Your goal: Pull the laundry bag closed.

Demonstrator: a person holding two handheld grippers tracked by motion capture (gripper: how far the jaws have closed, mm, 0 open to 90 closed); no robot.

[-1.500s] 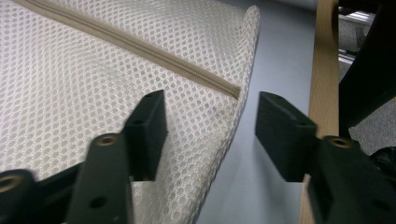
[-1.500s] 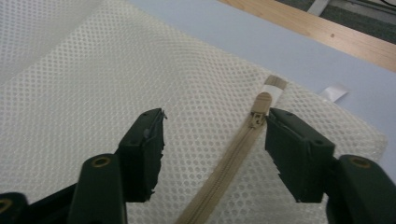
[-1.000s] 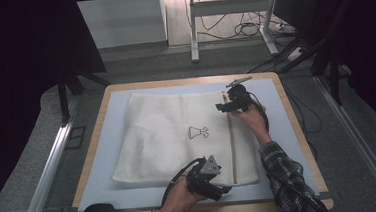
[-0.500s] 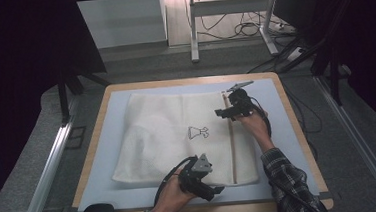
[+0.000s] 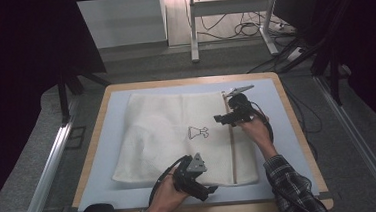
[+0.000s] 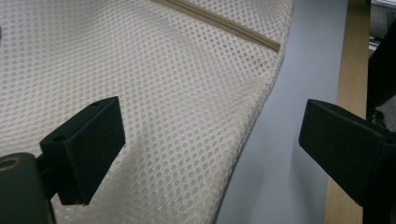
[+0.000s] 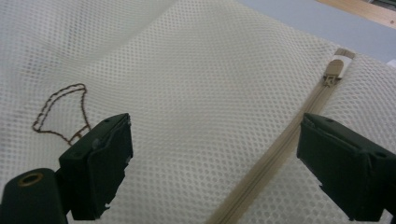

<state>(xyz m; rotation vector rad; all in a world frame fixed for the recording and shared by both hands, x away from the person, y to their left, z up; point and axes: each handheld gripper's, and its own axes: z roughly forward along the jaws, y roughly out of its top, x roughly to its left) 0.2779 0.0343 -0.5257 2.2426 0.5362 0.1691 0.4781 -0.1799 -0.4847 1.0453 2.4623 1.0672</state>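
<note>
A: High view, left to right. What lies at the left of the table?

B: The blue mat, and on it the white mesh laundry bag, spread flat. Its small embroidered motif sits near mid-bag.

A: And my left gripper?

B: I hold it at the bag's near edge. In the left gripper view its jaws stand spread and have just been opening; the mesh and its edge lie beneath the gap, and neither jaw pinches anything.

A: Farther right?

B: The beige zipper runs along the bag's right side. My right gripper hovers over its far part, jaws spread and just opened wider, gripping nothing; the zipper pull lies beyond them.
</note>
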